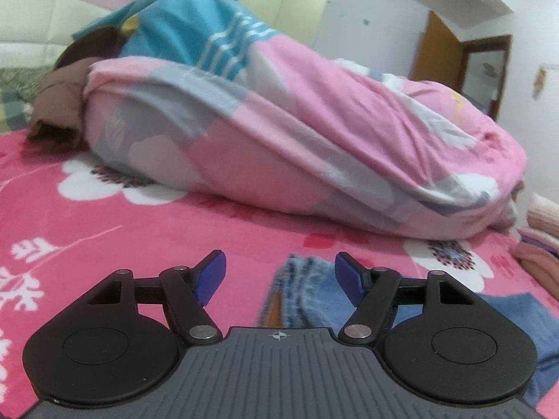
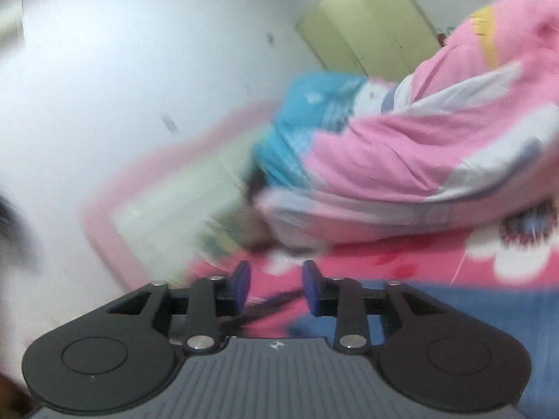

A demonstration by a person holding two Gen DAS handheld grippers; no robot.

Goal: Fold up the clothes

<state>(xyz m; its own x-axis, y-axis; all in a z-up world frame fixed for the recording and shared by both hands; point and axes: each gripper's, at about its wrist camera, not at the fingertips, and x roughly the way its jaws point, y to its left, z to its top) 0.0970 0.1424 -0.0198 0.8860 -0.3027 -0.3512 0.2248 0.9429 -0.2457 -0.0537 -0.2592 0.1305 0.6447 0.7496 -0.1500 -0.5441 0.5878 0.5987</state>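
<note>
Pink flowered bedspread (image 1: 146, 230) underneath everything. One big rolled duvet (image 1: 279, 132), pink, grey and turquoise, across the far side; one brown cushion or garment (image 1: 59, 97) tucked against its end. One stack of folded pink and cream cloth (image 1: 539, 241) at the right edge of the left view. One pair of jeans (image 1: 307, 289) on the bedspread, frayed hem just ahead of the left gripper (image 1: 280, 277), more denim spreading off to its right; same blue cloth (image 2: 454, 310) low in the blurred right view, though folded or flat cannot be told from so little showing.

Two grippers, four blue pads. Left gripper spread wide, holding nothing, hem below and between the pads (image 1: 211, 277). Right gripper (image 2: 276, 288) parted too, nothing between its pads (image 2: 242, 284), tilted and aimed past the denim edge toward the bedspread.

Risks, as judged from here:
- Closing the left pads on one layer of frayed hem only, so the leg peels apart instead of lifting whole.
- Pinching plush bedspread along with denim, dragging the cover.
- Right view heavily smeared; grabbing on that poor sight likely to miss the edge.
- Swinging denim into the nearby stack, toppling it.
</note>
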